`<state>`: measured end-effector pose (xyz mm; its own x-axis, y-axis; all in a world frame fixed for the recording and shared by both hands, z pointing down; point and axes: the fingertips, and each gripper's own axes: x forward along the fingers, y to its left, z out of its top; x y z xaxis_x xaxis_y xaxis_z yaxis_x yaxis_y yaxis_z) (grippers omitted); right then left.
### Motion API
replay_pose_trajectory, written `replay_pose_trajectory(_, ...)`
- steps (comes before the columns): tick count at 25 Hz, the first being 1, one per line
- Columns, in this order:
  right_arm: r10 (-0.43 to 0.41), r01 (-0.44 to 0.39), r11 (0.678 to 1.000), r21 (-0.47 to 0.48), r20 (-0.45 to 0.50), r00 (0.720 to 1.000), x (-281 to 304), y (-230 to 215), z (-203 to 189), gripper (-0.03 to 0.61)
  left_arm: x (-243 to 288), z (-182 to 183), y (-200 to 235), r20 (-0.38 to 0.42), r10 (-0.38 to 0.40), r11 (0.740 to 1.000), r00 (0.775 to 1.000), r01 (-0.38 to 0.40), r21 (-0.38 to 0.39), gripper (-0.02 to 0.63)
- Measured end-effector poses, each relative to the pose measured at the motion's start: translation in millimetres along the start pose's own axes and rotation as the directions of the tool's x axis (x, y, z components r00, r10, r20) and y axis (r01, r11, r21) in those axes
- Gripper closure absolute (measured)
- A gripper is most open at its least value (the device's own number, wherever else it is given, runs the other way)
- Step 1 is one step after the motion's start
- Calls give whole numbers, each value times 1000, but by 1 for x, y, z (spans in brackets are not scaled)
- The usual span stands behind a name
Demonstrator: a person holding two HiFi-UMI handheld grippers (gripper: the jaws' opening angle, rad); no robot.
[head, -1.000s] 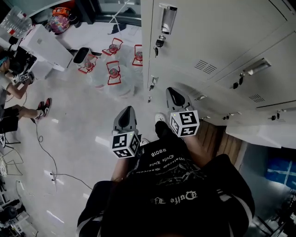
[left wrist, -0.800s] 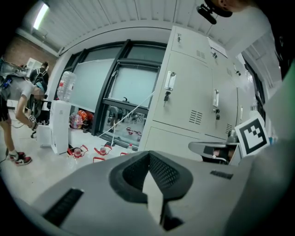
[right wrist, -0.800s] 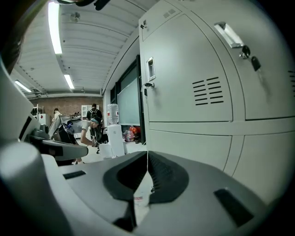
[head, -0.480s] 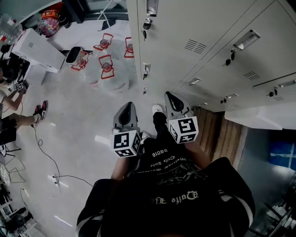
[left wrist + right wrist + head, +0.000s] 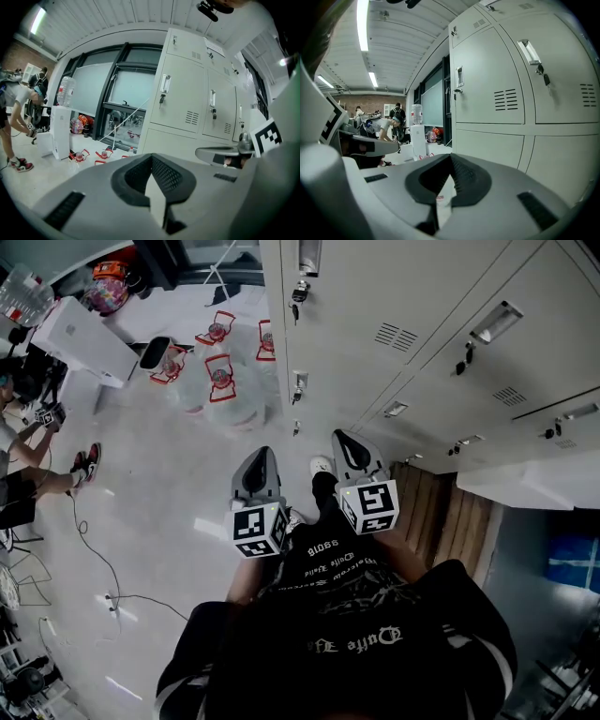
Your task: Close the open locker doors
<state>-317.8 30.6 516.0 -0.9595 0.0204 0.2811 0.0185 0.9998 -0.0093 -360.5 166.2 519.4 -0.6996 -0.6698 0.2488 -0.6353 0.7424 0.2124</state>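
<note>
Left of the open locker door (image 5: 525,486), head view: we hold the left gripper (image 5: 256,470) and right gripper (image 5: 352,451) low and side by side, both pinched shut and empty. We judge the door closes best with a flat push from the right gripper's shut tip near its free edge, until it latches.

Left gripper view: jaws together, nothing between; closed lockers (image 5: 187,103) ahead, the open door out of sight.

Right gripper view: the same, jaws together and empty.

Against a second ago, the locker bank sits further left; the door still stands open.
</note>
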Motion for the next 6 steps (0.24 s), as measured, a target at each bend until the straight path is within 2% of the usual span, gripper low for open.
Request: replay_pose_trajectory(6,2,-2,1000,-20,-10,1000,4,0,4,574,3,2,-5,-6,-10,1000,1000,10,11,606)
